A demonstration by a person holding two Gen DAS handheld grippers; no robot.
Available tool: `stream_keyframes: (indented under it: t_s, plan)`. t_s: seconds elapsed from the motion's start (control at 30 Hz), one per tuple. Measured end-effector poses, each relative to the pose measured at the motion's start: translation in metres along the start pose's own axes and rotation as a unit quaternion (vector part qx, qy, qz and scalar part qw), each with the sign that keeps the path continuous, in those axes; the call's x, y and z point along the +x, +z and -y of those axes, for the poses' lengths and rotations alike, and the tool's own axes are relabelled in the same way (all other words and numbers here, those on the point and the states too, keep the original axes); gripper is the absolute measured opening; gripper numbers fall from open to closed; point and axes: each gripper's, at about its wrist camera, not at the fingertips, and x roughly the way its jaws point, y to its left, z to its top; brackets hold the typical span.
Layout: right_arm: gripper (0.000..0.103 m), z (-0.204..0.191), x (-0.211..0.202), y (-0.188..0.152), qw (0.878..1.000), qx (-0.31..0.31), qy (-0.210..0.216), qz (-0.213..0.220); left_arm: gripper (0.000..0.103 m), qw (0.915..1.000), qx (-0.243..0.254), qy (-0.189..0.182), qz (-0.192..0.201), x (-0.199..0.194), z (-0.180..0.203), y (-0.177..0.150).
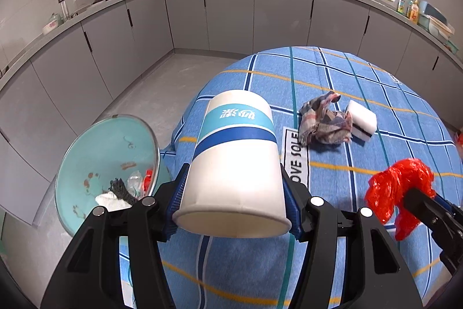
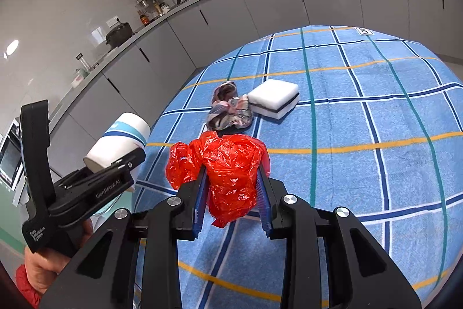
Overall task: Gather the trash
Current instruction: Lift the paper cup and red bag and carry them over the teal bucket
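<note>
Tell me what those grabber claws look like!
Both are black plastic. The left gripper and right gripper have blue ridged pads and round silver bolts. White lettering marks the left one's body. A red sleeve shows by the hand.

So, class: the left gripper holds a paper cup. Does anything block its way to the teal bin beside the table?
Nothing visible does. The paper cup sits clamped in the left gripper, and the teal bin stands open just left of it, holding some trash.
</note>
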Motion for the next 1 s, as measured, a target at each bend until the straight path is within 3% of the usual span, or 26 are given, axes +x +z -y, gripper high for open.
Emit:
stream_keyframes:
  t_s: [0.57, 1.0]
  plan:
    - [0.032, -0.027, -0.003, -0.006, 1.000, -0.019, 0.016, 0.001, 0.057, 0.9996, -0.022, -0.012, -0.009, -0.015, -0.021, -0.025]
    - [0.032, -0.075, 0.007, -0.015, 0.998, -0.056, 0.040, -0.008, 0.057, 0.9986, -0.052, 0.011, -0.005, -0.026, -0.065, -0.037]
